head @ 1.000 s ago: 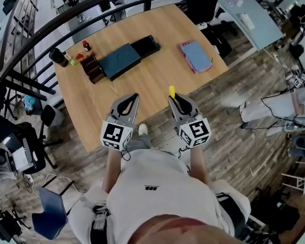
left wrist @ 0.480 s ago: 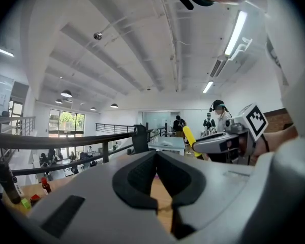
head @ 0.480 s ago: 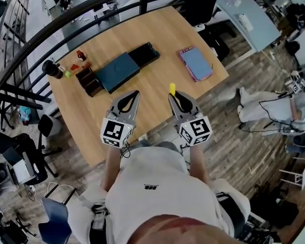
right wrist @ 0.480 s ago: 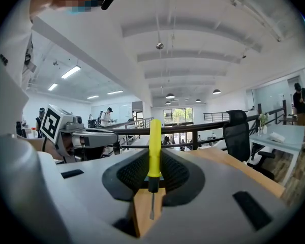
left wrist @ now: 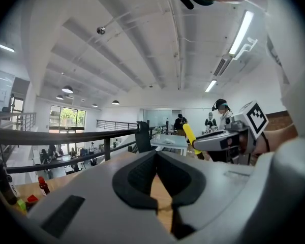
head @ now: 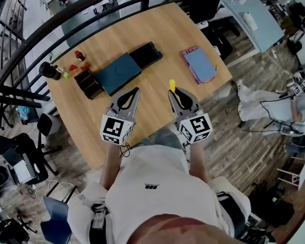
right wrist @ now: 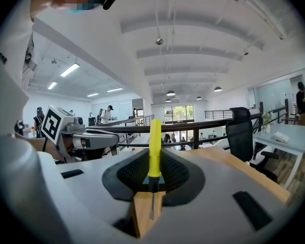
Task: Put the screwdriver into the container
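Wooden table (head: 157,29) nearer than before, right claw (head: 173,91) still clamping screwdriver (head: 172,85), left claw (head: 136,90) closed, empty

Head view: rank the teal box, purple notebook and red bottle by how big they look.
1. teal box
2. purple notebook, a little smaller
3. red bottle, by far the smallest
All sit on one table, so nearness barely matters.

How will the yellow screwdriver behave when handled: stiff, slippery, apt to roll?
Likely stiff: the screwdriver stands straight in the shut right gripper. Its handle looks round and smooth, so it may slip in the grip, and roll once laid on the table.
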`<state>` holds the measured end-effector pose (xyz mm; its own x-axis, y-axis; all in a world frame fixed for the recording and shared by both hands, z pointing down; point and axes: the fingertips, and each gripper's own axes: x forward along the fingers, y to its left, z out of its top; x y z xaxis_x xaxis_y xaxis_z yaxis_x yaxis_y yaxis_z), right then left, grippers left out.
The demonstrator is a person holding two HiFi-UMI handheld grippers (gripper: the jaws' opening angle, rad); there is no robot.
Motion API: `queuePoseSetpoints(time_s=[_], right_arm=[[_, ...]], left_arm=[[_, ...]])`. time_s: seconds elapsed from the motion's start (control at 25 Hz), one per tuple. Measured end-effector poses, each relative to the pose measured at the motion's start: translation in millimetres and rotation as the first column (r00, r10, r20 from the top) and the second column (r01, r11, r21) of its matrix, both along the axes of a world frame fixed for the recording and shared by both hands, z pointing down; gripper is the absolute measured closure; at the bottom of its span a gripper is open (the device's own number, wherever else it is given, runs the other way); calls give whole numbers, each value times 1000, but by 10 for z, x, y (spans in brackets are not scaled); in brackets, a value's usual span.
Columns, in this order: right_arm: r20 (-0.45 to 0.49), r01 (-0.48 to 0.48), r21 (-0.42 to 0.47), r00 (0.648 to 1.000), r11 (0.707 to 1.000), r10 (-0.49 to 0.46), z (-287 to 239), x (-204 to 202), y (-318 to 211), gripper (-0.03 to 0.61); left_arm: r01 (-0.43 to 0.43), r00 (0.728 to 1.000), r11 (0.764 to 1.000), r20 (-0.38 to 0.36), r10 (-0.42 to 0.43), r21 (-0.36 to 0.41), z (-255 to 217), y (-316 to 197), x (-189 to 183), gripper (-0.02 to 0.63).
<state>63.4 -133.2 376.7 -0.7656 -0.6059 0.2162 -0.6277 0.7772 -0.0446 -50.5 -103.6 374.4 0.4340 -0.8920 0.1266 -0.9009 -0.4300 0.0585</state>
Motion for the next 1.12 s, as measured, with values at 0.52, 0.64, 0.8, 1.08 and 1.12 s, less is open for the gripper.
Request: queuePoseSetpoints(time_s=[0.52, 0.64, 0.8, 1.08, 1.12], right_arm=[[-17, 115, -44, 993, 992, -116, 175, -311, -679, 520], [-22, 149, -55, 988, 987, -151, 252, -376, -829, 521], [-27, 190, -74, 981, 979, -193, 368, -439, -1025, 521], [-39, 252, -102, 966, 962, -257, 561, -580, -1369, 520], [-42, 260, -106, 963, 960, -266, 594, -601, -1410, 520]], left_arm=[[114, 993, 992, -14, -115, -46, 163, -526, -242, 604], [146, 989, 987, -19, -147, -60, 243, -661, -279, 604], [185, 982, 979, -24, -188, -80, 371, -835, -311, 604], [242, 968, 963, -36, -248, -114, 577, -1125, -374, 604], [250, 966, 961, -38, -256, -120, 610, -1159, -383, 604]])
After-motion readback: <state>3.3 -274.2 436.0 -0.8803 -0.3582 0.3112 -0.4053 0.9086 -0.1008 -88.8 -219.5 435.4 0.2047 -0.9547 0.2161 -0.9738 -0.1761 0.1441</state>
